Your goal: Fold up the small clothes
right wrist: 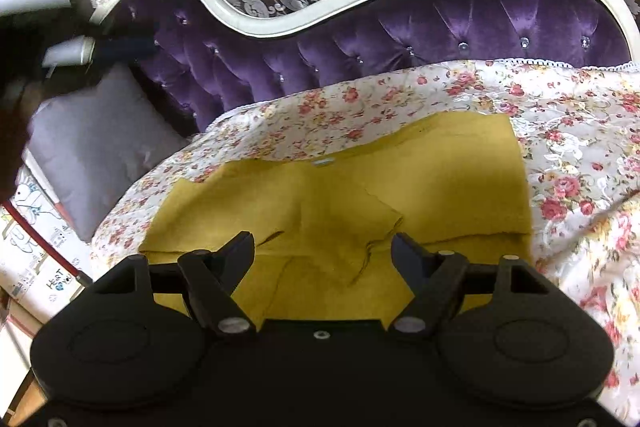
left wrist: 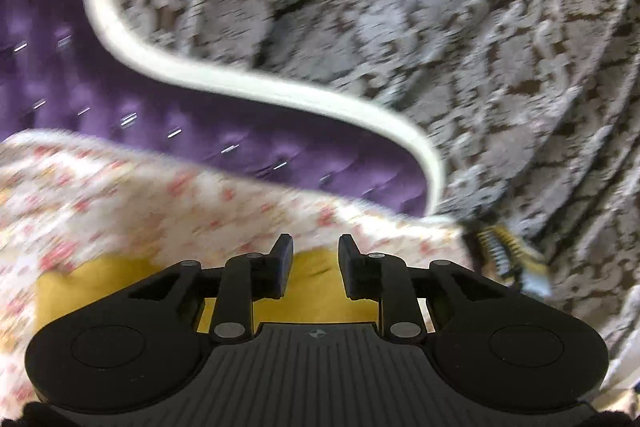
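One yellow garment (right wrist: 440, 183) lies spread on the bed (right wrist: 580, 131), partly folded, with both grippers over its near edge.

One garment only is in view, with one flap already laid across its middle; two grippers, neither holding anything. The right gripper (right wrist: 322, 247) hovers above the near hem with its jaws spread wide and released. The left gripper (left wrist: 314, 247) has its jaws parted by a narrower gap, nothing between them, yellow cloth just below; that view is badly blurred. Risks, as I judge them: a pinch could take the floral bedspread along with the garment, since the cloth lies flat on it; gripping a single layer at the folded flap (right wrist: 352, 227) would pull the fold open; uneven lifting by the two sides would skew the next fold. One grey pillow (right wrist: 96, 143) sits beside the purple headboard (right wrist: 460, 35).
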